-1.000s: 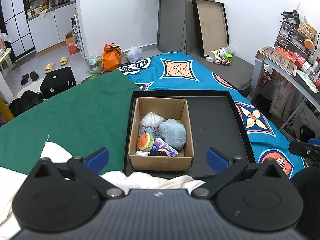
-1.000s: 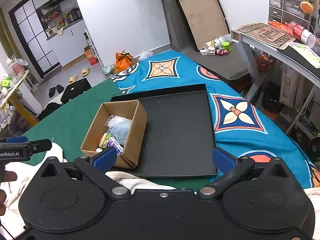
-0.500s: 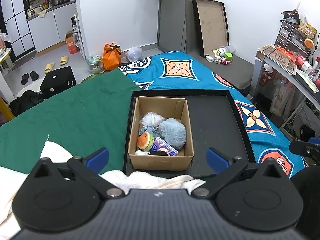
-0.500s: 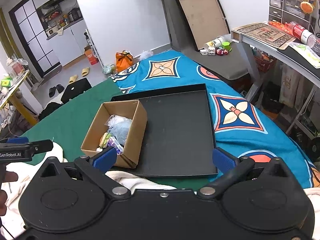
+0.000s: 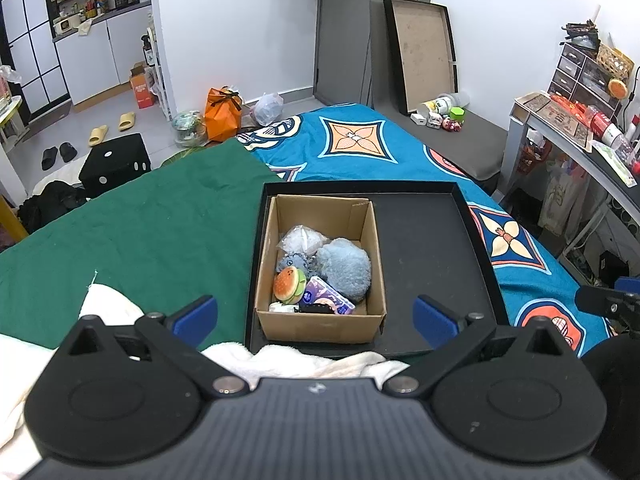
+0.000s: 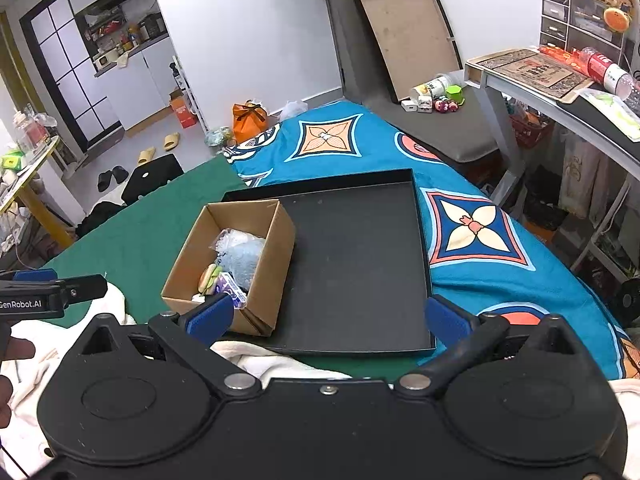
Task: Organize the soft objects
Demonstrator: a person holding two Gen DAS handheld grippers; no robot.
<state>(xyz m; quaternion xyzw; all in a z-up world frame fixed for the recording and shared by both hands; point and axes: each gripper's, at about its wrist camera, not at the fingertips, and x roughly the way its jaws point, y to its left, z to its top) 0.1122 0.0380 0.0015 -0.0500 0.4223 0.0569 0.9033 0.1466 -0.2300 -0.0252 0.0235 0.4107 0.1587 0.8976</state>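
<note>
A brown cardboard box [image 5: 320, 322] [image 6: 264, 276] stands in the left half of a black tray [image 5: 432, 240] [image 6: 360, 260] on the bed. Inside it lie a fluffy blue ball [image 5: 347, 268], a burger plush [image 5: 289, 285], a clear bag [image 5: 302, 240] and a purple tissue pack [image 5: 328, 302]. My left gripper [image 5: 316, 315] is open and empty, just short of the box's near wall. My right gripper [image 6: 328, 315] is open and empty, above the tray's near edge. The left gripper also shows at the left edge of the right wrist view [image 6: 52, 292].
A white towel [image 5: 312, 362] [image 6: 256, 360] lies under both grippers at the near edge. A green cloth [image 5: 140, 232] covers the bed's left, a blue patterned sheet [image 5: 360, 148] the right. A desk [image 6: 560, 92] stands at the right.
</note>
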